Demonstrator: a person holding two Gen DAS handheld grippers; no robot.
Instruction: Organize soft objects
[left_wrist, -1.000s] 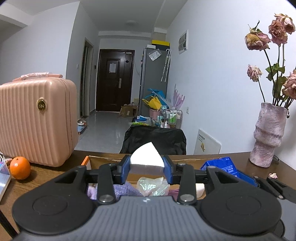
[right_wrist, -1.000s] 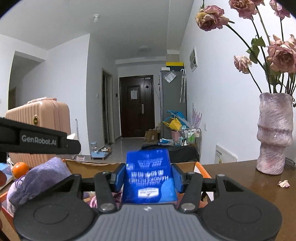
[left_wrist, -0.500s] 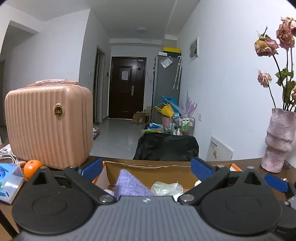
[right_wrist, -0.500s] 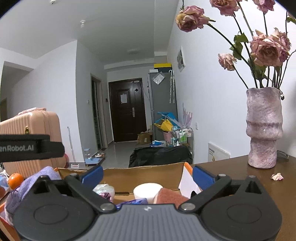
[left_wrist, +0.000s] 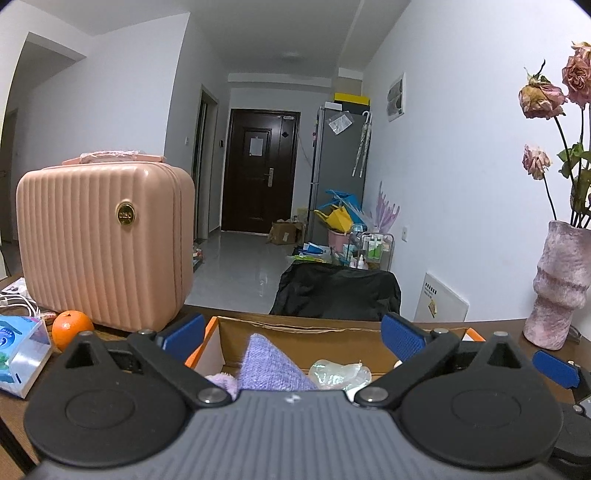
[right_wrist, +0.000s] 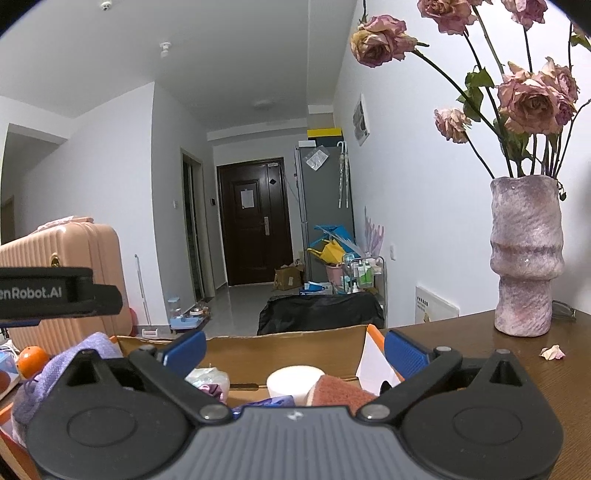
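A cardboard box (left_wrist: 317, 338) (right_wrist: 295, 350) with orange flaps stands on the wooden table, with soft things inside. In the left wrist view a purple towel (left_wrist: 271, 365) and a clear plastic packet (left_wrist: 340, 374) lie in it. My left gripper (left_wrist: 293, 338) hangs open over the box, nothing between its blue fingers. In the right wrist view a white round piece (right_wrist: 291, 380), a rust-coloured sponge (right_wrist: 338, 391), a sliver of a blue pack (right_wrist: 262, 402) and the purple towel (right_wrist: 62, 365) show in the box. My right gripper (right_wrist: 295, 350) stands open above them.
A pink ribbed case (left_wrist: 103, 243) and an orange (left_wrist: 72, 326) sit left of the box, with a blue tissue box (left_wrist: 18, 354) at the left edge. A pink vase (right_wrist: 526, 254) of dried roses stands right on the table, one petal (right_wrist: 552, 352) beside it. The left tool's body (right_wrist: 55, 295) reaches in.
Both grippers have opened wide. The left let go of a white piece and the right let go of the blue tissue pack; both things dropped out from between the fingers into the box.
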